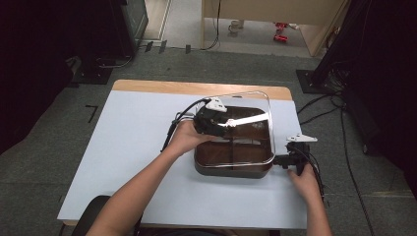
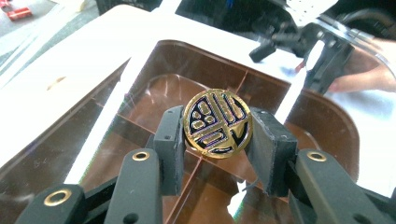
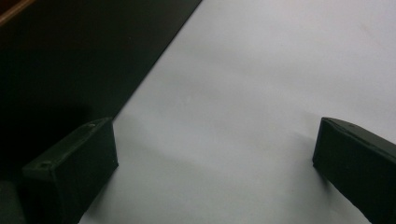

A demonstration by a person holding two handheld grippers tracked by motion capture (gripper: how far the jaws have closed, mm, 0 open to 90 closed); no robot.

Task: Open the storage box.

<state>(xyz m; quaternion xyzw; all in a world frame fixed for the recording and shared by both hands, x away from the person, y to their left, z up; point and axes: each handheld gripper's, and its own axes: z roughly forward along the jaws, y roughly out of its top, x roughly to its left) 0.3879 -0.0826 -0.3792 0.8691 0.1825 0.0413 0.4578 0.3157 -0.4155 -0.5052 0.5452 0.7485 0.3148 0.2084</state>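
From the high view, your left tool (image 1: 216, 120) sits over the middle of the brown tray (image 1: 204, 164), with the clear lid (image 1: 268, 105) lifted and tilted above it. The tray lies toward the table's (image 1: 133, 147) right edge, with wide bare surface to its left. Your right tool (image 1: 290, 158) rests just beside the tray's right wall.

In the left gripper view, your tool is clamped on the lid's round gold knob (image 2: 217, 122), its face turned toward the camera, with the tray's dividers below.

In the right gripper view, your tool (image 3: 215, 172) gapes wide over bare table, holding nothing, with the tray's dark wall (image 3: 70, 60) alongside at upper left.
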